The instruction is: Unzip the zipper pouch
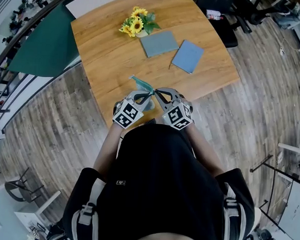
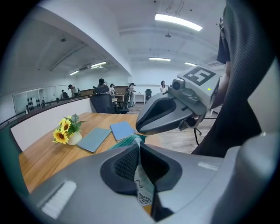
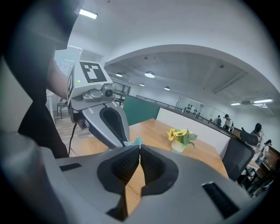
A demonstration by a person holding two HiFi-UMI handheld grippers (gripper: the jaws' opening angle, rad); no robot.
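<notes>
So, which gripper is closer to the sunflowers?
Left, though only slightly. The left gripper holds the pouch on the side facing the sunflowers; the right gripper sits just beside it, on the side toward the blue notebook. Both are far from the flowers.

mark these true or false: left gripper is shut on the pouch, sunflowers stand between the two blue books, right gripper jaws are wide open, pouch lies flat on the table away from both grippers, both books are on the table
1. Left gripper shut on the zipper pouch: true.
2. Sunflowers between the two books: false. They stand to one side, by the grey-blue book; the blue book lies on that book's other side.
3. Right gripper wide open: false. Its jaws are together, the tips at the pouch.
4. Pouch flat on the table, away from both grippers: false. It is held up between the two grippers' tips.
5. Both books on the table: true.
</notes>
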